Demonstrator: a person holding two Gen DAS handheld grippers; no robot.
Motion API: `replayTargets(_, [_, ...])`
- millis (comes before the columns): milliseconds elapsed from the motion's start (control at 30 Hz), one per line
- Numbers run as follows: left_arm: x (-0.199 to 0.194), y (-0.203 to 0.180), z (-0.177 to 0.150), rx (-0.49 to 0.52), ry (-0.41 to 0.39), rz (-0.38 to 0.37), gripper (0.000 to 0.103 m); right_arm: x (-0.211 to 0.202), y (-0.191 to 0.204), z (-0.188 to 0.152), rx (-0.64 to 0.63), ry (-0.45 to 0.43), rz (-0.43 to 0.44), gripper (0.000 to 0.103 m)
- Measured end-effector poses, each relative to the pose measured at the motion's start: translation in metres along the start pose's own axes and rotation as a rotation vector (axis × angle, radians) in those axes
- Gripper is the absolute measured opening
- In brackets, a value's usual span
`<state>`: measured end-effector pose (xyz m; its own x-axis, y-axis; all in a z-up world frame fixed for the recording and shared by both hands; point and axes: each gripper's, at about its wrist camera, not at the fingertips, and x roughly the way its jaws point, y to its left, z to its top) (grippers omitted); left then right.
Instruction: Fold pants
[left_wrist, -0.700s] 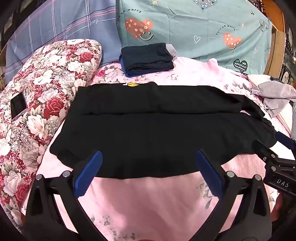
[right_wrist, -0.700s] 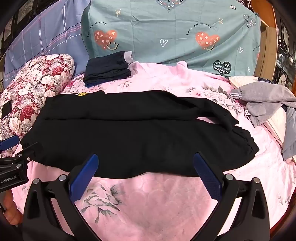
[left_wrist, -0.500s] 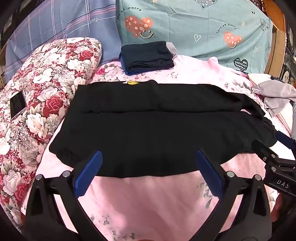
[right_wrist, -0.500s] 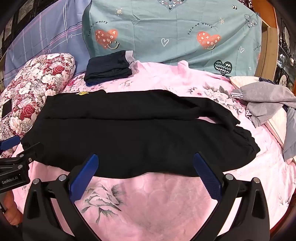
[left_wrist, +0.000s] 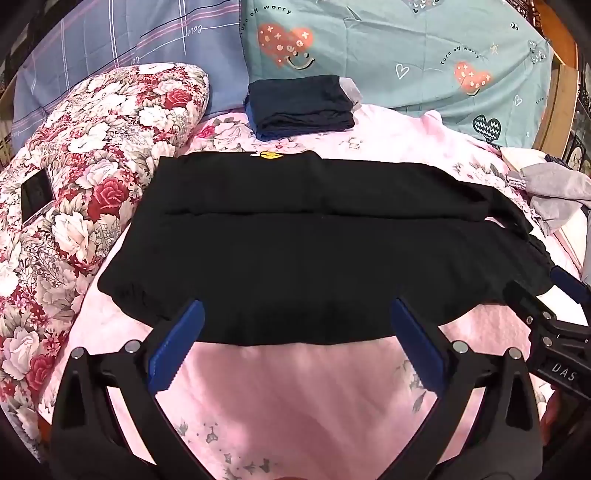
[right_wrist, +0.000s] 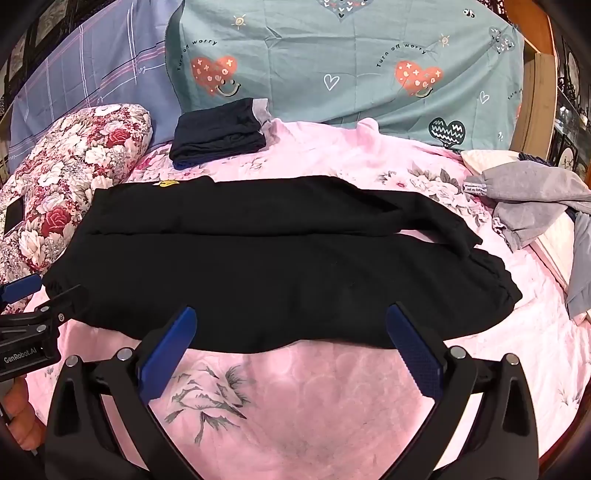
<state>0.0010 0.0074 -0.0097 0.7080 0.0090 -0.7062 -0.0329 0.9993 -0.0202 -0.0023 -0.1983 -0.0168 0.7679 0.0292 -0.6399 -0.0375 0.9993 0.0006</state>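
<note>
The bed (right_wrist: 332, 398) wears a pink floral cover. Black pants (right_wrist: 273, 266) lie flat across its middle, legs side by side. A folded dark garment (right_wrist: 218, 133) sits near the head edge, a floral pillow (right_wrist: 70, 177) along the left edge, and crumpled grey clothes (right_wrist: 532, 199) at the right edge.

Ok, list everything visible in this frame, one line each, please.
black pants: one, black, spread flat mid-bed
folded garment: one, dark navy, behind the pants
floral pillow: one, red and white, left of the pants
phone: one, dark, on the floral pillow
teal pillow: one, teal with hearts, at the headboard
grey clothes: a pile, grey, right edge of the bed
pink sheet: one, pink, covering the bed
left gripper: blue pads, open
right gripper: blue pads, open
</note>
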Motion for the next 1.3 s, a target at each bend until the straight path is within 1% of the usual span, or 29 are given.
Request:
replayTargets(500, [0.0037, 0.0002, 0.0004, -0.016, 0.013, 0.008, 0.101, 0.0046, 0.0040, -0.0011, -0.001, 0.014, 0.027, 0.102])
replayTargets(1300, [0.0074, 0.0043, -0.0023, -0.019, 0.022, 0.009, 0.101, 0.0085, 0.0071, -0.0052, -0.004, 0.027, 0.036, 0.102])
